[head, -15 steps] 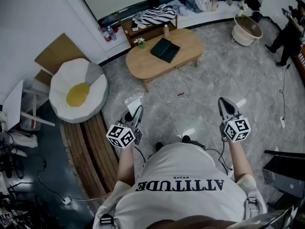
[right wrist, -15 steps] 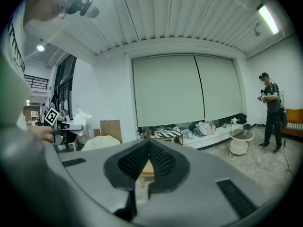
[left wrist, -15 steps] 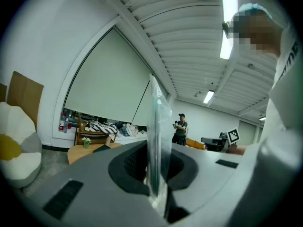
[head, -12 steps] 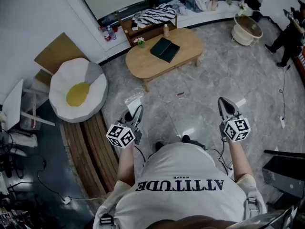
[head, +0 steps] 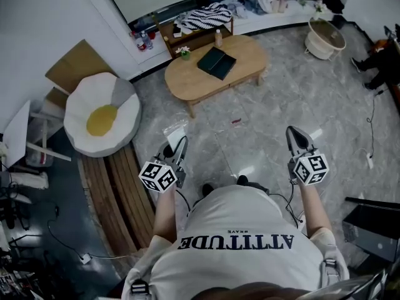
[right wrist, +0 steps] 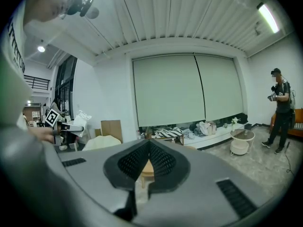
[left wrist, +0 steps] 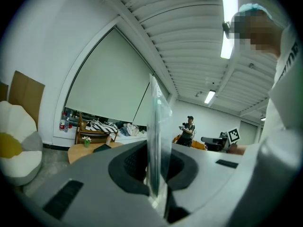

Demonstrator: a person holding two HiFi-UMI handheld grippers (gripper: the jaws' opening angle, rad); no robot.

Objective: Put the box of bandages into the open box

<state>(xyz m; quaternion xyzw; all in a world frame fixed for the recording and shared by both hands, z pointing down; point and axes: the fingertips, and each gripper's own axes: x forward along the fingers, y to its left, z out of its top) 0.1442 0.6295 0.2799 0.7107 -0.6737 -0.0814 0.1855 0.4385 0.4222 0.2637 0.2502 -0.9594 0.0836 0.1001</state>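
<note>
My left gripper [head: 177,146] is held at waist height over the grey floor and is shut on a thin clear plastic packet [head: 174,132]. In the left gripper view the packet [left wrist: 156,136] stands on edge, straight up between the jaws [left wrist: 154,193]. My right gripper [head: 294,134] is level with it on the right, shut, with nothing between its pads [right wrist: 161,162]. A dark flat open box [head: 216,63] lies on the oval wooden table [head: 194,83], well ahead of both grippers. I cannot make out a bandage box as such.
A fried-egg-shaped cushion [head: 101,119] and a slatted wooden bench [head: 122,189] lie to the left. A low shelf with striped cloth [head: 201,19] sits behind the table. A round basket table [head: 325,39] and another person [head: 386,54] are at the far right. Cables [head: 372,120] trail over the floor.
Both grippers have kept still, the packet unchanged in the left one. The person at the far right has shifted a little toward the picture's edge.
</note>
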